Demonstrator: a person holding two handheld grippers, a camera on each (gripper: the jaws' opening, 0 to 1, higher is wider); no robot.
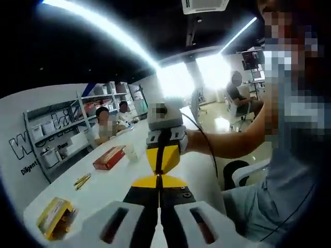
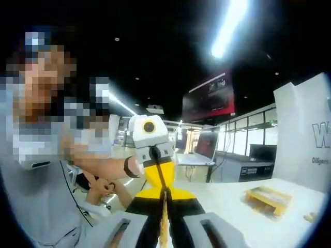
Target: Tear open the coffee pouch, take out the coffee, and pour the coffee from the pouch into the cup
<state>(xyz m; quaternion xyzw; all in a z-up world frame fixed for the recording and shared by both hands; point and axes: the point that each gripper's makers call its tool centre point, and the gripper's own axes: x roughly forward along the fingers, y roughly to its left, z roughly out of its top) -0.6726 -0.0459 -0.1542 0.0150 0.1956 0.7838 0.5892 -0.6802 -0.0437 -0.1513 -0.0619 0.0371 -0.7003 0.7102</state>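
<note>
A: Going left to right in the left gripper view?
B: Yellow box [image 1: 53,217] at lower left, red box [image 1: 109,157] and white cup [image 1: 131,152] on the white table [image 1: 103,191]. At center, the left gripper [image 1: 158,187] and right gripper [image 1: 163,149] both clench the yellow coffee pouch [image 1: 161,166].
A: Right gripper view?
B: Pouch [image 2: 164,190] low center, pinched from both ends.

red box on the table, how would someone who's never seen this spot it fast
In the left gripper view, follow the long white table toward the seated people. The red box lies flat about midway along it, beside a pale cup. Its flat red top sets it apart from the open yellow box at the near corner.
</note>
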